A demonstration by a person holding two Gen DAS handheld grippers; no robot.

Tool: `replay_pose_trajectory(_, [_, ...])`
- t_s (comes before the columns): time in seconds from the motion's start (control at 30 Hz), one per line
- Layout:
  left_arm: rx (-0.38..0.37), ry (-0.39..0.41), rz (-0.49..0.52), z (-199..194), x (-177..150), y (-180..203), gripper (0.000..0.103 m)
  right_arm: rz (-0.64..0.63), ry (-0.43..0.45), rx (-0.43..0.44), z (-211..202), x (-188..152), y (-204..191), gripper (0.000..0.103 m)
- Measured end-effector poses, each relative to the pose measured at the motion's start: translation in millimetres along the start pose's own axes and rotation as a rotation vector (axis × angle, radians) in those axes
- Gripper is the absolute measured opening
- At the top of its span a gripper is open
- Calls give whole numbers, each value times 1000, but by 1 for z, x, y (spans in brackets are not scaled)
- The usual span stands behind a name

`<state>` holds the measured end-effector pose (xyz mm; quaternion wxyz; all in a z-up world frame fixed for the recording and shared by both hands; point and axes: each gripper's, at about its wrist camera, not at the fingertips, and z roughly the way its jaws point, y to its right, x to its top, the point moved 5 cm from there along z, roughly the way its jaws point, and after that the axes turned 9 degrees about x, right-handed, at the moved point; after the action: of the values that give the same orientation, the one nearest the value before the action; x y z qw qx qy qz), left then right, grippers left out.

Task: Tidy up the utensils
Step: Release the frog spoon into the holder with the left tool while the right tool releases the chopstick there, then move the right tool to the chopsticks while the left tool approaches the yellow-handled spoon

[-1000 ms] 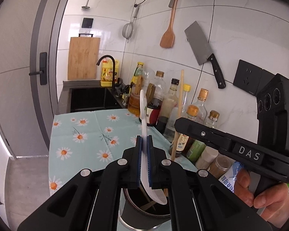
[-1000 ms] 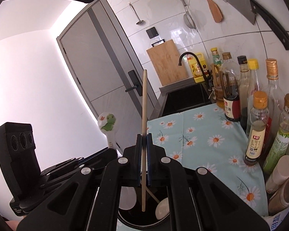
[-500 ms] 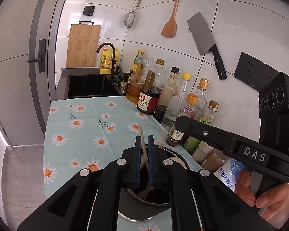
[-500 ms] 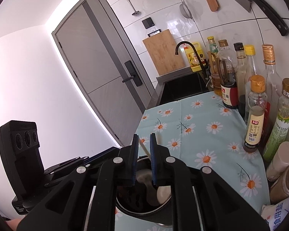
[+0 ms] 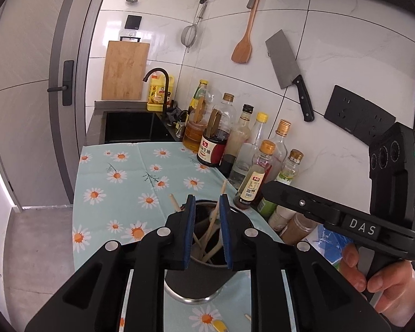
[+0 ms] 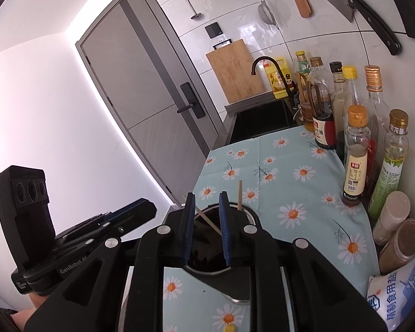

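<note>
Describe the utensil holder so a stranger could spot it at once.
Start at the daisy-print tablecloth on the counter beside the sink. At its near end, left of the row of bottles, stands the utensil holder, a dark metal cylinder. Unlike the capped bottles, it is open-topped, with wooden chopsticks sticking out.

I see a daisy-printed pale blue cloth [image 5: 116,182] over the counter, matt and softly creased. On it, a dark cylindrical metal utensil holder [image 5: 199,282] with a shiny steel base rim; the pale wooden chopsticks [image 5: 210,227] inside it look smooth and unvarnished. Behind the holder, glossy white wall tiles [image 5: 332,55] reflect the light. Right of it, clear glass and plastic sauce bottles [image 6: 357,155] show paper labels. The left gripper [image 5: 206,229] and right gripper [image 6: 206,228] are matt black plastic with blue rubbery pads [image 5: 224,229].
</note>
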<state>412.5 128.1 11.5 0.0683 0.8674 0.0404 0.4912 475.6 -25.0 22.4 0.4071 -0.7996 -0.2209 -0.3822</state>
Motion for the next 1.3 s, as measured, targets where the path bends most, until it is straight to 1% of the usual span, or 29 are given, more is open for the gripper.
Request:
replay_pose_trajectory(0.07, [-5, -5, -7, -9, -2, 1, 17, 1, -15, -2, -7, -6, -1, 25])
replay_pose_trajectory(0.17, [-4, -16, -7, -19, -10, 3, 17, 7, -45, -8, -17, -16, 0, 25])
replay_pose_trajectory(0.23, [-6, -40, -10, -23, -18, 4, 17, 18, -70, -5, -22, -23, 2, 25])
replay_pose_trajectory(0.33, [-4, -64, -13, -26, -32, 5, 17, 37, -107, -23, -28, -35, 8, 25])
replay_pose_trajectory(0.53, [1, -101, -38, -30, -56, 4, 17, 76, -154, -38, -36, -58, 17, 25])
replay_pose_trajectory(0.57, [2, -110, -48, -30, -61, 4, 19, 78, -162, -39, -38, -62, 18, 25])
replay_pose_trajectory(0.6, [5, -117, -52, -30, -65, 4, 25, 80, -171, -39, -39, -65, 18, 25])
replay_pose_trajectory(0.63, [8, -124, -60, -31, -70, 3, 27, 82, -180, -43, -40, -68, 19, 28])
replay_pose_trajectory(0.67, [7, -128, -67, -32, -73, 3, 27, 86, -186, -45, -42, -72, 21, 36])
replay_pose_trajectory(0.7, [6, -134, -72, -32, -78, 3, 27, 92, -193, -47, -44, -76, 22, 38])
replay_pose_trajectory(0.83, [-1, -173, -93, -32, -95, 2, 27, 106, -240, -67, -47, -92, 31, 38])
replay_pose_trajectory(0.9, [-1, -197, -105, -32, -106, 3, 27, 118, -288, -84, -45, -103, 37, 38])
replay_pose_trajectory(1.03, [12, -250, -137, -33, -130, 0, 27, 170, -488, -146, -37, -134, 53, 38])
replay_pose_trajectory(1.13, [8, -295, -155, -32, -148, -1, 27, 176, -608, -175, -32, -154, 60, 38])
replay_pose_trajectory(1.3, [3, -347, -173, -33, -176, -2, 27, 215, -769, -244, -27, -185, 73, 38])
